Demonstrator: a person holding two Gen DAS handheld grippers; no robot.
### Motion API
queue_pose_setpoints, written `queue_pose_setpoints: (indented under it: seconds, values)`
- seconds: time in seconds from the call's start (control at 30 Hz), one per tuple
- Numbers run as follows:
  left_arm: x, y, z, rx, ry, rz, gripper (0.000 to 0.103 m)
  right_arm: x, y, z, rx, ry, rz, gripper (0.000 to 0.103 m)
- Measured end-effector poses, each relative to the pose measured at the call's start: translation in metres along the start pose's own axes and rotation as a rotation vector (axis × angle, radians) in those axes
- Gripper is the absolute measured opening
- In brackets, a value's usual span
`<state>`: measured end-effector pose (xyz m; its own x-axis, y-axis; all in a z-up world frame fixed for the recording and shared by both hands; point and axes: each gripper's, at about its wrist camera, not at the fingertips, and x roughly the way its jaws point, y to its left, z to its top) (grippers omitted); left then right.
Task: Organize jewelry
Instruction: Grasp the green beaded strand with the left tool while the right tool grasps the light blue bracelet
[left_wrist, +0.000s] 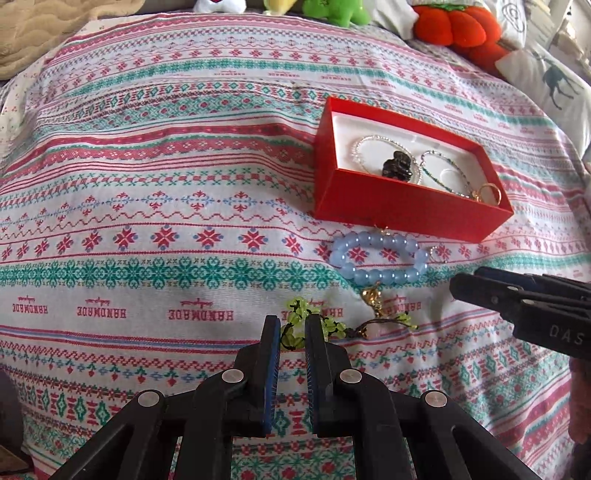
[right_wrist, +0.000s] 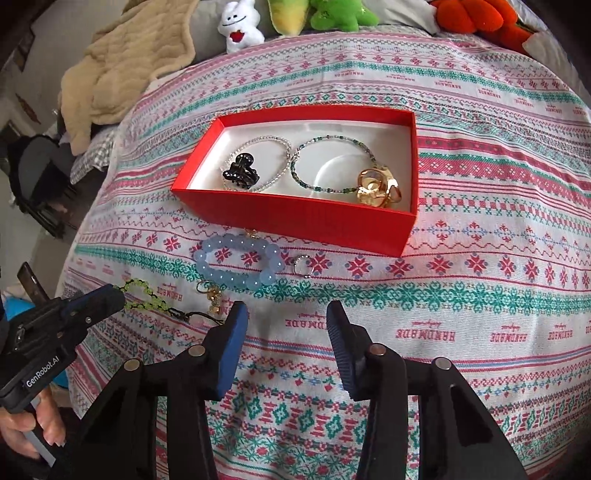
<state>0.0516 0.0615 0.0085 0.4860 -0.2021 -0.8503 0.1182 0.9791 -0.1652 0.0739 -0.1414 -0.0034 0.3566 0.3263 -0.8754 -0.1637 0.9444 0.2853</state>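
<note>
A red box (left_wrist: 402, 206) (right_wrist: 306, 221) lies on the patterned cloth and holds two thin bead bracelets, a black hair claw (right_wrist: 239, 172) and a gold piece (right_wrist: 376, 186). In front of it lie a blue bead bracelet (left_wrist: 376, 262) (right_wrist: 238, 264), a small silver ring (right_wrist: 302, 266) and a green bead bracelet (left_wrist: 314, 326) (right_wrist: 144, 295). My left gripper (left_wrist: 291, 325) (right_wrist: 110, 301) has its jaws narrowly apart around the green bracelet, on the cloth. My right gripper (right_wrist: 286, 314) (left_wrist: 458, 286) is open and empty, just short of the blue bracelet.
Plush toys (right_wrist: 332, 14) and an orange plush pumpkin (left_wrist: 458, 26) line the far edge. A beige blanket (right_wrist: 122, 70) lies at the far left. A deer-print pillow (left_wrist: 554, 77) is at the far right.
</note>
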Motion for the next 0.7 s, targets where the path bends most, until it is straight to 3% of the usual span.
queue_pose_setpoints:
  seconds: [0.13,0.53,0.6,0.7]
  values:
    - [0.005,0.008,-0.003,-0.01,0.018,0.011,0.008,0.017,0.005,0.007,0.028,0.02,0.034,0.037]
    - [0.02,0.02,-0.01,-0.005,0.061,0.04,0.008,0.042,0.005,0.022,0.072,0.005,0.016,0.036]
    - [0.023,0.019,-0.01,0.0,0.066,0.047,0.008,0.045,0.009,0.023,0.049,-0.003,-0.015,0.033]
    - [0.026,0.017,-0.011,0.004,0.072,0.056,0.008,0.049,0.017,0.024,-0.004,-0.019,-0.097,0.019]
